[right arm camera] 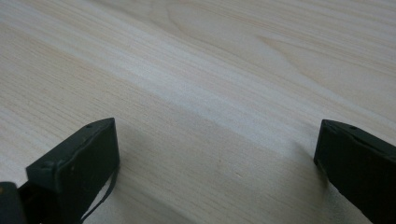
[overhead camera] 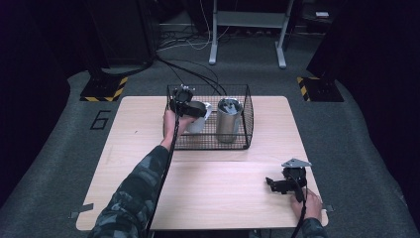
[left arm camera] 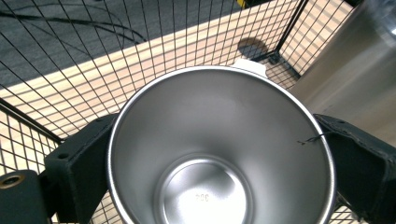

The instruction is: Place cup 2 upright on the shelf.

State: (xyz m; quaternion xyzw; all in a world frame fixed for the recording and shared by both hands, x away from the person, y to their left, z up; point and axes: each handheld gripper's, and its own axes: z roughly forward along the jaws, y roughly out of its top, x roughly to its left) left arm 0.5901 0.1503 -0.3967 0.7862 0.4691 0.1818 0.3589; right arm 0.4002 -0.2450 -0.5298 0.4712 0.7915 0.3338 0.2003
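We see the left gripper [overhead camera: 190, 110] clamped around a steel cup [left arm camera: 219, 154] inside the wire basket [overhead camera: 245, 111] at the table's [overhead camera: 148, 144] far edge, beside a taller steel canister [overhead camera: 229, 120]. The right gripper [overhead camera: 277, 183] rests near the front right corner, jaws wide and holding nothing.

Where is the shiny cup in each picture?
High view: the cup sits upper middle, inside the wire basket, between the jaws of the left gripper.
Left gripper view: the cup takes up the middle and bottom, seen from above, a black jaw on each side.
Right gripper view: bare wooden table between two open jaws.
Shared landmark: the tall steel tumbler beside the cup, at the right edge in the left gripper view.
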